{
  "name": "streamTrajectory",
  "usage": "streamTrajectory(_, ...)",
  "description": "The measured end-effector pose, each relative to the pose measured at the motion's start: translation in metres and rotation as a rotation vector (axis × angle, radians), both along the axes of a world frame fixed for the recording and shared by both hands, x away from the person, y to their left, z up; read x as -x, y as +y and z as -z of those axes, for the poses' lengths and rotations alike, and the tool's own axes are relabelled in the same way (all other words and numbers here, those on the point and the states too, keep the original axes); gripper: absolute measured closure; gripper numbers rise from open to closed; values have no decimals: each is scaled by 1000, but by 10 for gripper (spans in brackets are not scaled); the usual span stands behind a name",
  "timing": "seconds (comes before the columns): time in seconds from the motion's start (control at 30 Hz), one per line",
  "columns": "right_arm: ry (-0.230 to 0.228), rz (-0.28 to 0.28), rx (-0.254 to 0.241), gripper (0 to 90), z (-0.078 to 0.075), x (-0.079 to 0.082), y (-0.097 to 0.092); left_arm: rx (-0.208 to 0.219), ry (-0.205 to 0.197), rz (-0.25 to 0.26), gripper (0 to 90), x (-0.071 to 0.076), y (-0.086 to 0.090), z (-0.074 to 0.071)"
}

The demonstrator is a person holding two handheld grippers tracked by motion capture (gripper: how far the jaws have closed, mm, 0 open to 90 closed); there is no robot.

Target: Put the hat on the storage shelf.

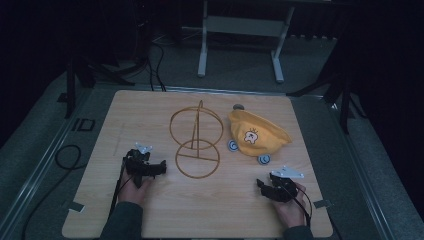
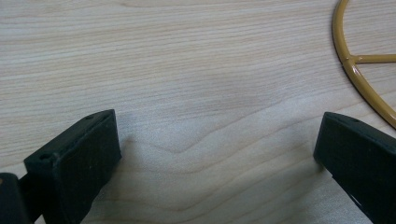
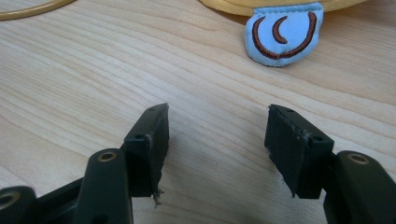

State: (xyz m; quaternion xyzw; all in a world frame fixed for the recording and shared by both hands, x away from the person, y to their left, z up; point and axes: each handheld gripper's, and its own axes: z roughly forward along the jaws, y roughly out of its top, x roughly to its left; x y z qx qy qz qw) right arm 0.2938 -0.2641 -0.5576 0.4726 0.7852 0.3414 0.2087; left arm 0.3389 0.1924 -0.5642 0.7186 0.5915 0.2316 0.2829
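A yellow cloth hat (image 1: pixel 257 133) with a small cartoon patch and blue ear flaps (image 3: pixel 283 33) lies at the right of the wooden table (image 1: pixel 150 220). To its left a gold wire stand (image 1: pixel 196 140), two rings joined by a post, rests on the board; part of its lower ring (image 2: pixel 359 70) curves past the left gripper's jaws. My left gripper (image 1: pixel 159 168) sits on the table left of the stand, open, bare wood between its jaws (image 2: pixel 217 154). My right gripper (image 1: pixel 263 186) rests near the front right, open and empty (image 3: pixel 217 135), pointing toward a blue flap.
Beyond the table's far edge stand a white metal frame (image 1: pixel 240 30) and dark tripod legs (image 1: pixel 75 75). Black cables (image 1: pixel 67 155) lie on the grey floor at the left. Tape tabs (image 1: pixel 75 206) mark the table's front corners.
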Motion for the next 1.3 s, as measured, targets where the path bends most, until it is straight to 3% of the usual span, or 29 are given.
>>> streamTrajectory(0.37,-5,5,-4,386,1,1,-1,0,0,1,4,0,0,0)
streamTrajectory(0.63,24,-2,13,391,-3,-3,1,0,0,1,4,0,0,0)
streamTrajectory(0.93,98,-77,66,489,-12,-11,-2,0,0,1,4,0,0,0)
streamTrajectory(1.0,101,-85,85,495,-14,-13,-3,0,0,1,4,0,0,0)
streamTrajectory(1.3,98,-118,80,537,-24,-23,-9,0,0,1,4,0,0,0)
